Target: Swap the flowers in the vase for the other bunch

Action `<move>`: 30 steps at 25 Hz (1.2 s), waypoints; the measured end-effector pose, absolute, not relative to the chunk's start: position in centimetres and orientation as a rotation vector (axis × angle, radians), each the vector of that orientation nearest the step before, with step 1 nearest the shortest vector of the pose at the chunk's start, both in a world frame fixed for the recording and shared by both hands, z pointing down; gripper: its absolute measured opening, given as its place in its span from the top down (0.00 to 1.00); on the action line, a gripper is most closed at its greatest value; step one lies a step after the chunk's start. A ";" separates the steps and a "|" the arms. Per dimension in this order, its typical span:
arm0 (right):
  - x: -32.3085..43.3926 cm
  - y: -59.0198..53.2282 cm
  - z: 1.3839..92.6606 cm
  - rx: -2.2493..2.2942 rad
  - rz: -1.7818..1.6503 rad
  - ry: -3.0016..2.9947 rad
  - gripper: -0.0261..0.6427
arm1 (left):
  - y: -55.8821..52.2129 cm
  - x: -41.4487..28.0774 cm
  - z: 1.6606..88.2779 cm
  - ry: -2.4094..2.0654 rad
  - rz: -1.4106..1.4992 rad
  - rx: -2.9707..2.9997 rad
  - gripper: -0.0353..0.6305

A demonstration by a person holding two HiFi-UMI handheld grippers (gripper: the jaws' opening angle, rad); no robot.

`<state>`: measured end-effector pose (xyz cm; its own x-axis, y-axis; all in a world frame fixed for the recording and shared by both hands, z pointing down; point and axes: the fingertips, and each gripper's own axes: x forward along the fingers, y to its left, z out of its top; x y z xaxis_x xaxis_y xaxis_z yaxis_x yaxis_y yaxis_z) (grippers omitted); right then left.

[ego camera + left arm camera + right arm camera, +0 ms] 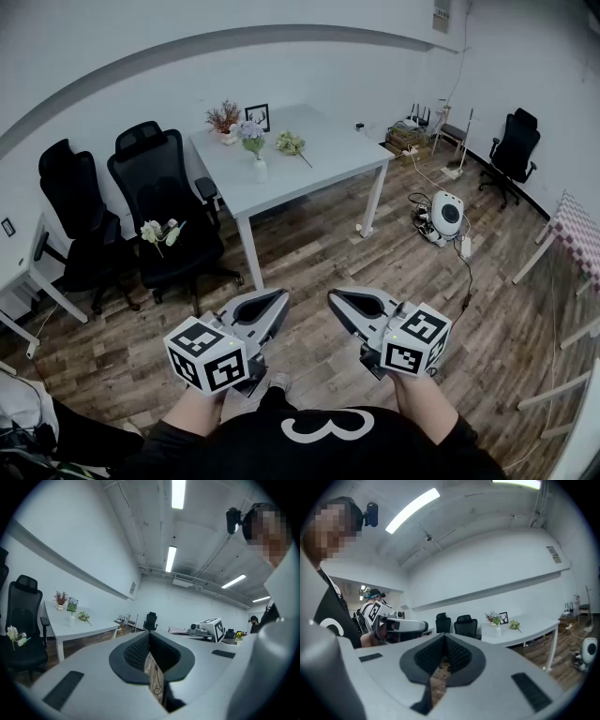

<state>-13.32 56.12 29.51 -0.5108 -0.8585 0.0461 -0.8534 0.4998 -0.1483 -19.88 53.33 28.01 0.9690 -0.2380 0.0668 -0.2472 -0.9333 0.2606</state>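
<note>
On the far white table a small white vase stands with pale purple flowers in it. Just to its right a greenish bunch lies flat on the tabletop. Another pale bunch rests on a black chair's seat. My left gripper and right gripper are held level and close to my body, well short of the table, both shut with nothing in them. The left gripper view shows the vase and the lying bunch small and far away; the right gripper view shows the vase likewise.
Two black office chairs stand left of the table. A pink potted plant and a picture frame sit at the table's back. A white round device and cables lie on the wooden floor to the right. Another person stands behind.
</note>
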 end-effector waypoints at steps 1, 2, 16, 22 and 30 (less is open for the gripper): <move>-13.5 56.3 29.4 -1.532 -0.231 2.697 0.95 | 53.5 -20.0 28.0 -0.356 0.052 2.846 0.93; -13.7 56.5 29.3 -1.528 -0.226 2.703 0.95 | 53.7 -20.0 28.0 -0.355 0.054 2.844 0.93; -12.9 58.4 28.7 -1.495 -0.188 2.681 0.95 | 54.7 -19.3 27.8 -0.367 0.031 2.817 0.93; -11.4 57.1 30.4 -1.509 -0.243 2.674 0.95 | 53.0 -18.6 29.1 -0.357 0.040 2.783 0.93; -8.6 52.0 32.8 -1.543 -0.288 2.680 0.95 | 47.2 -15.8 31.5 -0.344 0.080 2.787 0.93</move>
